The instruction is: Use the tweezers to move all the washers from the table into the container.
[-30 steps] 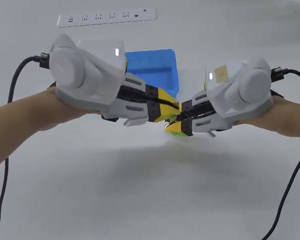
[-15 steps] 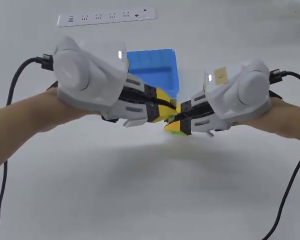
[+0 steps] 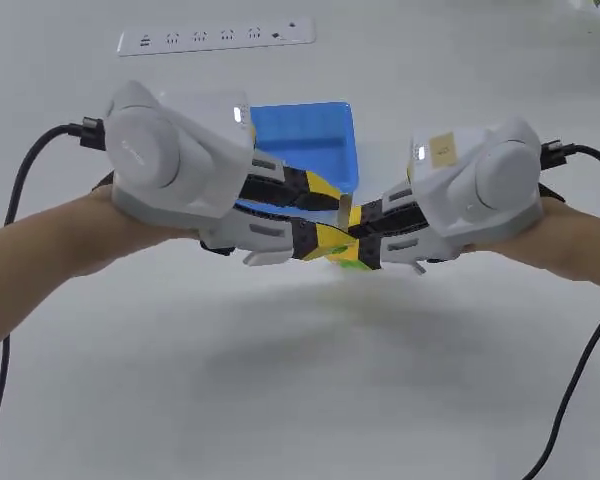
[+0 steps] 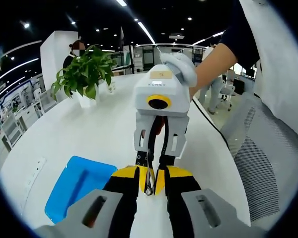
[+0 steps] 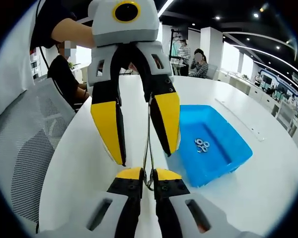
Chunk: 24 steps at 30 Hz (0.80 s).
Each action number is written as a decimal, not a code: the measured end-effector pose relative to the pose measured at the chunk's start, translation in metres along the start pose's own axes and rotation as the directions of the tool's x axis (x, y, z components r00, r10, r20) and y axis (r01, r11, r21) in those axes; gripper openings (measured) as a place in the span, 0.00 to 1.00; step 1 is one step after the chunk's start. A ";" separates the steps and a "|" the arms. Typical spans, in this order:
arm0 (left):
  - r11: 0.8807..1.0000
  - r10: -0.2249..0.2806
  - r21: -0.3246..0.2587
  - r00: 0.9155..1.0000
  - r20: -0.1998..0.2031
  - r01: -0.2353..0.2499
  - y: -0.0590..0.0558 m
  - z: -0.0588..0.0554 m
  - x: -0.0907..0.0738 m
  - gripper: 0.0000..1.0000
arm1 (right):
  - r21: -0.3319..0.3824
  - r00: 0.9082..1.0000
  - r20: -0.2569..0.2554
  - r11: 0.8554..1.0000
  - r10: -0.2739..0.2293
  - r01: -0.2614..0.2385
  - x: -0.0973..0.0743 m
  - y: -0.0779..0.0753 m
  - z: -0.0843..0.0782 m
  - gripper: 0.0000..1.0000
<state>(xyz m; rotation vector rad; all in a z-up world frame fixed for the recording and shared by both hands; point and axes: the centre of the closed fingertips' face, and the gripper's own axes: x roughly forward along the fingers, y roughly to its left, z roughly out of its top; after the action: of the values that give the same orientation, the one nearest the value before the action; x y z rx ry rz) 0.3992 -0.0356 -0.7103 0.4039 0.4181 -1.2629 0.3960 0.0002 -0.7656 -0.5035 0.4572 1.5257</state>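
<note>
Thin metal tweezers [image 5: 148, 148] stand between the two grippers, which face each other tip to tip above the white table. My right gripper [image 5: 148, 179] is shut on the tweezers' lower end. My left gripper [image 5: 145, 153] is open, its yellow fingers [image 5: 109, 124] spread on either side of the tweezers without touching them. In the head view the left gripper [image 3: 345, 225] and the right gripper [image 3: 360, 235] meet just in front of the blue container [image 3: 320, 140]. Three washers [image 5: 202, 145] lie inside the container [image 5: 218, 148].
A white power strip [image 3: 215, 35] lies at the table's far edge. Black cables [image 3: 15, 200] trail from both grippers. A potted plant [image 4: 87, 74] stands on the table further off, and a mesh chair [image 4: 268, 148] is beside it.
The left gripper's jaws, together around the tweezers before, have spread apart. The right gripper has stayed where it was, holding the tweezers.
</note>
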 end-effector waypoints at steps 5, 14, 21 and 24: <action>0.997 0.065 -0.054 0.997 0.052 -0.062 0.003 0.004 -0.013 0.34 | 0.006 1.000 0.006 1.000 0.002 -0.002 -0.005 0.004 0.009 0.09; 0.971 0.176 -0.184 0.978 0.114 -0.154 -0.005 0.001 -0.055 0.60 | -0.042 1.000 0.007 0.999 -0.003 0.003 -0.023 0.006 0.033 0.09; 0.925 0.301 -0.279 0.946 0.121 -0.259 -0.006 -0.016 -0.087 0.81 | -0.075 0.999 0.014 0.997 -0.034 0.035 -0.043 -0.007 0.054 0.09; 0.907 0.348 -0.297 0.929 0.129 -0.299 -0.007 -0.018 -0.100 0.84 | -0.074 0.998 0.037 0.996 -0.047 0.050 -0.047 -0.016 0.066 0.09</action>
<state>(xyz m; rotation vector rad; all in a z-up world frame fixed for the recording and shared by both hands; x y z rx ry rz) 0.3664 0.0543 -0.6748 0.1155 0.3481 -0.8907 0.4096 -0.0001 -0.6839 -0.5412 0.3594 1.5070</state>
